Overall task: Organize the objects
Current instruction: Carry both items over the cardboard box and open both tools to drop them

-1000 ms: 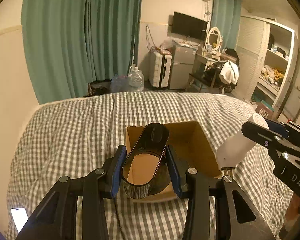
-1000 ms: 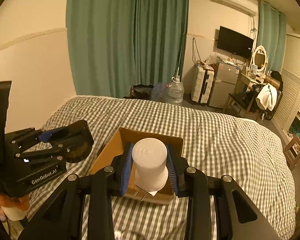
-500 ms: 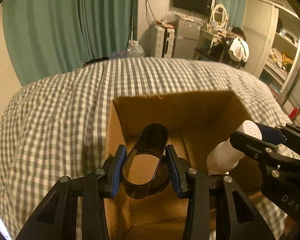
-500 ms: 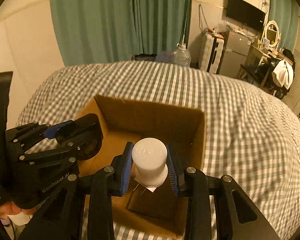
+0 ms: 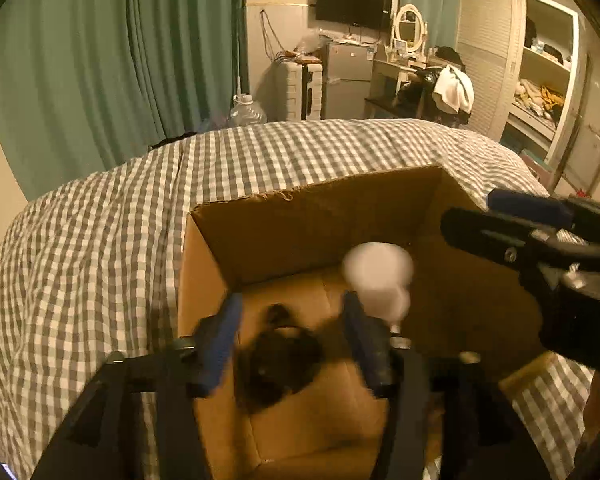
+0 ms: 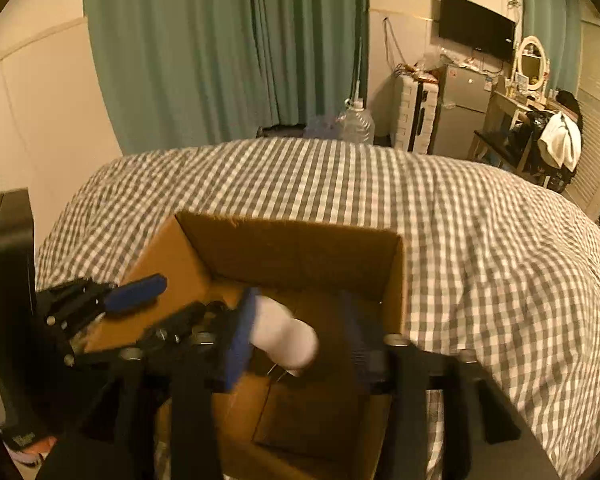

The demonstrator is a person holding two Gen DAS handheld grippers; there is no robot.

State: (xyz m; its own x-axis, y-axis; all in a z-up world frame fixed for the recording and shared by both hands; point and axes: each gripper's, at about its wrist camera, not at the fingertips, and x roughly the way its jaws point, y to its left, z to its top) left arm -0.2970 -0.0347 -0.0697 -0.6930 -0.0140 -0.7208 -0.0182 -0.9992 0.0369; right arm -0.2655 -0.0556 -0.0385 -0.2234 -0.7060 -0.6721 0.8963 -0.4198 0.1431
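An open cardboard box sits on the checked bed. My left gripper is open over the box; a dark oval container, blurred, is below and between its fingers, free of them, inside the box. My right gripper is open over the box too; a white bottle, blurred and tilted, is between its fingers, apart from the right one. The white bottle also shows in the left wrist view, with the right gripper beside it. The left gripper shows at the left in the right wrist view.
The grey-and-white checked bedspread surrounds the box. Green curtains, a water jug, a suitcase, a small fridge and a dressing table stand beyond the bed's far edge.
Both grippers have opened over the box. The dark container and the white bottle have left the fingers and are dropping, blurred, into the box.
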